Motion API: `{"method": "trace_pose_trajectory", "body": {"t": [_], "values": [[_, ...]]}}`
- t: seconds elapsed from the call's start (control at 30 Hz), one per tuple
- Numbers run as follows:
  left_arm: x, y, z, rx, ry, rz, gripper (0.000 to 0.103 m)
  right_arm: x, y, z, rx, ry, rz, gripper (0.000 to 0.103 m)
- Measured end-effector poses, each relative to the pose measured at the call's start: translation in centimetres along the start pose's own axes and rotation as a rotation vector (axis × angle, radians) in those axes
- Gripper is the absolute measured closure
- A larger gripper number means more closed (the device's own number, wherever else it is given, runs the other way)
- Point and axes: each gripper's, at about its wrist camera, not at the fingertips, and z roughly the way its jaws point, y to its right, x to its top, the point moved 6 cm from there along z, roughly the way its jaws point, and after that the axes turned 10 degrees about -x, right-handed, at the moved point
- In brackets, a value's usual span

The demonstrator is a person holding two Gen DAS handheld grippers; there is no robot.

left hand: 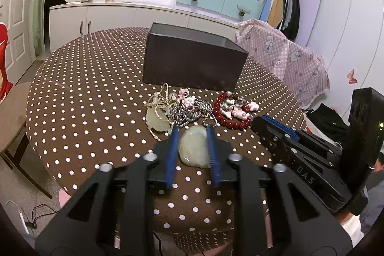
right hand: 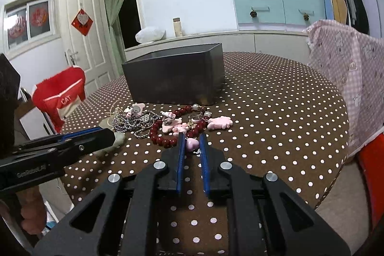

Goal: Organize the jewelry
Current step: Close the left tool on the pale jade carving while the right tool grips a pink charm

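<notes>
**Two grippers clamped on jewelry in front of the dark box**

Two pieces are gripped at once. The left gripper (left hand: 193, 133) has its blue pads pressed against the sides of a pale, translucent jade-like stone pendant (left hand: 194, 148), which lies on the brown tablecloth with white polka dots (left hand: 96, 92), near the front of the dark rectangular open-topped box (left hand: 192, 59). The right gripper (right hand: 192, 139) is closed on a small pink heart-shaped charm (right hand: 192, 144), also in front of the box and slightly to its right.

Between the box and both grippers lies the rest of the pile: a dark red round-bead bracelet (left hand: 230, 122), pale pink animal-shaped charms (right hand: 219, 123), a tangled silver metal chain (left hand: 186, 113) and a second pale stone pendant on a twisted beige cord (left hand: 157, 120), at the box's front left corner.
</notes>
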Motion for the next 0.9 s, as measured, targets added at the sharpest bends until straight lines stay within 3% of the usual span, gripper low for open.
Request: {"method": "trace_pose_trajectory", "body": {"t": [0.17,0.33,0.4,0.43,0.53,0.63,0.67,0.9], "values": [[0.6,0.0,-0.4,-0.009,0.015,0.008,0.081,1.3,-0.4,-0.7,0.012,0.041,-0.009,0.092],[0.5,0.3,-0.1,-0.036,-0.028,0.024,0.08,2.7,-0.2,-1.2,0.003,0.074,-0.005,0.092],[0.3,0.5,-0.1,-0.023,-0.029,0.046,0.062,3.0,0.0,-1.5,0.0,0.085,0.0,0.092],[0.2,0.4,0.0,-0.011,-0.033,0.049,0.045,3.1,0.2,-1.5,-0.002,0.086,0.004,0.092],[-0.2,0.4,0.4,0.008,-0.051,0.066,0.046,3.3,0.6,-1.7,-0.003,0.092,0.02,0.092],[-0.3,0.7,0.9,0.11,-0.065,0.139,0.07,3.0,0.7,-1.6,-0.006,0.087,0.028,0.092],[-0.3,0.6,0.9,0.126,-0.06,0.142,0.074,2.9,0.7,-1.6,-0.007,0.083,0.031,0.092],[-0.2,-0.2,0.5,0.102,-0.049,0.08,0.073,2.9,1.1,-1.9,-0.008,0.094,0.04,0.092]]}}
